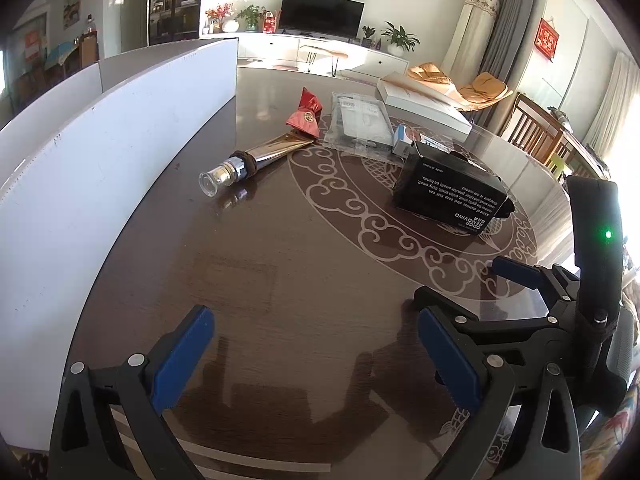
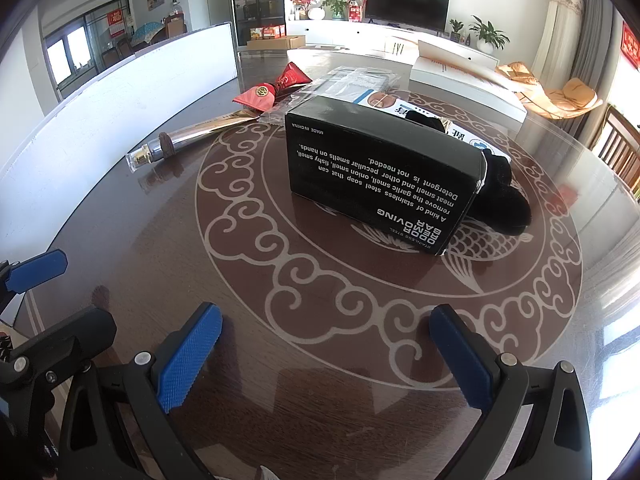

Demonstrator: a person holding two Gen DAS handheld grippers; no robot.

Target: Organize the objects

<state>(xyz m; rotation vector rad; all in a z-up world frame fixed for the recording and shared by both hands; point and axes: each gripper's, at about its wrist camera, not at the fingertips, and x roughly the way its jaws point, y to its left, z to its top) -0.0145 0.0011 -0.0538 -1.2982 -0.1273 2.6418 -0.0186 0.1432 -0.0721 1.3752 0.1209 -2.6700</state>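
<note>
Both jaws wide apart, empty, hovering over the surface [image 2: 248, 264]. Black box [image 2: 380, 176] dead ahead of right gripper [image 2: 324, 360], long axis slanting across; farther, off to the right of left gripper [image 1: 316, 360].

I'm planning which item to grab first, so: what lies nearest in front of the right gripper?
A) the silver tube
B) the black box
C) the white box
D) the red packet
B: in the right wrist view the black box sits straight ahead of the open right gripper, while the silver tube and red packet lie farther back to the left.
</note>
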